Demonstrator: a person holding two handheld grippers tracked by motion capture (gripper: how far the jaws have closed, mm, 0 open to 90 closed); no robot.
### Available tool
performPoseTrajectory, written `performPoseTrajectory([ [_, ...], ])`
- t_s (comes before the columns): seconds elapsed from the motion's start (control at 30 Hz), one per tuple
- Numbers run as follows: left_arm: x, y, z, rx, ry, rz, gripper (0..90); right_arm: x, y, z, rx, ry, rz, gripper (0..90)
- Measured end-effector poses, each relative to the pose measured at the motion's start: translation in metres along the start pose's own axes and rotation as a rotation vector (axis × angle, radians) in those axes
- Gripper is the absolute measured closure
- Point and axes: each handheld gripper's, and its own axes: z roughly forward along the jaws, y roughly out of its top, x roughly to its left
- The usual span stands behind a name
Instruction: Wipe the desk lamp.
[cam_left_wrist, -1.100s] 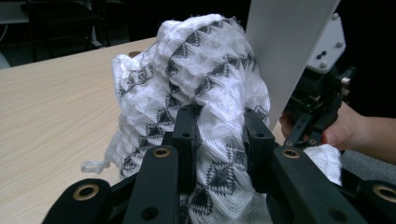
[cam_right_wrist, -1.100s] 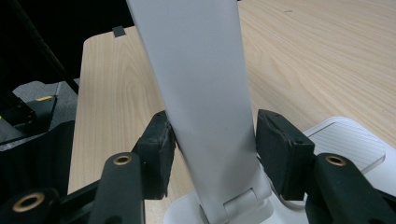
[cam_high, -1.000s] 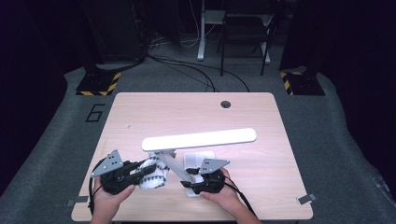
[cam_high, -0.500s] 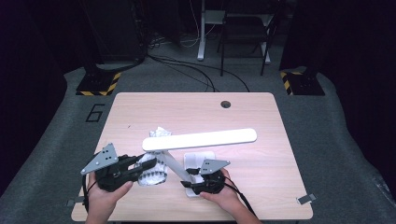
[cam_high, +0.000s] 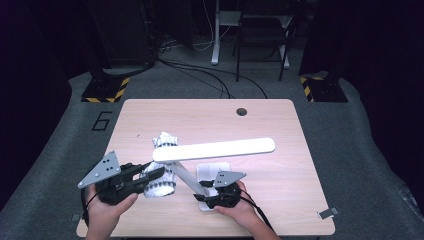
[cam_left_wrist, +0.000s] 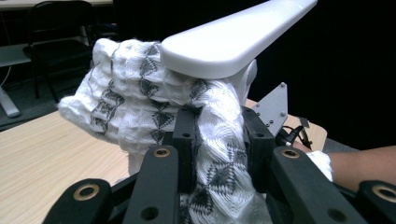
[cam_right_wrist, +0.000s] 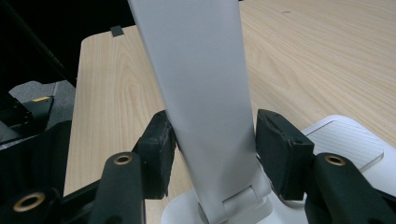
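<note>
Your left gripper (cam_left_wrist: 217, 140) pinches the white patterned cloth (cam_left_wrist: 140, 100) against the left end of the lamp head (cam_high: 214, 149), while your right gripper (cam_right_wrist: 212, 149) clamps the lamp arm (cam_right_wrist: 201, 93) above its base (cam_high: 212, 171) at the table's (cam_high: 300, 200) near edge.

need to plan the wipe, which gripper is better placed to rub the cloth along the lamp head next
Left. The left gripper is shut on the cloth, which touches the lamp head. The right gripper clamps the lamp arm near its base.
</note>
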Motion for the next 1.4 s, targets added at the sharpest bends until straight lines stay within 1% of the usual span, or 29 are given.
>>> performPoseTrajectory([
  [0.1,-0.001,0.002,0.0,0.004,-0.004,0.007,72.1,0.0,0.0,0.0,0.001,0.001,0.0,48.4],
  [0.13,-0.001,0.002,0.001,0.004,-0.009,0.002,72.2,0.0,0.0,0.0,0.002,0.002,0.001,48.4],
  [0.27,-0.002,0.004,0.003,0.016,-0.02,0.024,72.1,0.0,0.0,0.0,0.002,0.004,-0.003,48.5],
  [0.4,-0.005,0.006,0.003,0.033,-0.011,0.051,72.1,-0.001,-0.001,0.0,0.003,0.005,-0.007,48.7],
  [0.5,-0.006,0.005,0.004,0.031,-0.01,0.055,72.1,0.0,-0.001,0.0,0.004,0.004,-0.012,48.8],
  [0.57,-0.006,0.004,0.004,0.038,-0.015,0.046,72.1,0.0,-0.001,0.0,0.006,0.005,-0.016,48.9],
  [0.6,-0.005,0.002,0.006,0.038,-0.019,0.052,72.2,0.0,-0.001,0.0,0.007,0.004,-0.018,48.9],
  [0.63,-0.006,0.001,0.007,0.045,-0.021,0.049,72.1,0.0,-0.001,0.0,0.005,0.003,-0.018,48.9],
  [0.7,-0.005,-0.003,0.011,0.068,-0.023,0.059,72.1,0.0,-0.001,0.0,0.005,0.002,-0.019,49.0],
  [0.77,-0.007,-0.009,0.017,0.097,-0.024,0.057,72.1,0.0,-0.001,0.001,0.005,0.003,-0.02,49.0],
  [0.8,-0.007,-0.013,0.021,0.105,-0.031,0.056,72.1,0.0,-0.001,0.001,0.004,0.002,-0.02,49.1],
  [0.87,-0.006,-0.021,0.027,0.117,-0.038,0.053,72.1,0.0,-0.001,0.001,0.005,0.003,-0.018,49.1],
  [1.03,-0.004,-0.04,0.04,0.141,-0.063,0.022,72.1,0.0,-0.001,0.001,0.006,0.001,-0.021,49.0],
  [1.07,-0.004,-0.043,0.042,0.152,-0.066,0.027,72.1,0.0,-0.001,0.001,0.004,-0.001,-0.022,49.1],
  [1.1,-0.004,-0.045,0.044,0.157,-0.071,0.019,72.1,0.0,-0.001,0.001,0.001,0.001,-0.029,49.1],
  [1.13,-0.004,-0.048,0.046,0.167,-0.07,0.023,72.1,0.0,-0.002,0.001,0.001,0.0,-0.029,49.1],
  [1.2,-0.004,-0.055,0.051,0.177,-0.076,0.014,72.1,0.0,-0.002,0.001,0.003,0.0,-0.03,49.1],
  [1.23,-0.004,-0.057,0.054,0.188,-0.079,0.014,72.1,0.001,-0.002,0.001,0.004,-0.003,-0.022,49.1],
  [1.3,-0.004,-0.061,0.057,0.195,-0.08,0.018,72.1,0.001,-0.002,0.002,0.001,-0.004,-0.023,49.1],
  [1.37,-0.004,-0.064,0.059,0.198,-0.086,0.007,72.1,0.001,-0.002,0.002,0.0,-0.005,-0.023,49.1],
  [1.4,-0.004,-0.065,0.06,0.193,-0.083,0.002,72.1,0.001,-0.002,0.002,0.0,-0.005,-0.024,49.1],
])
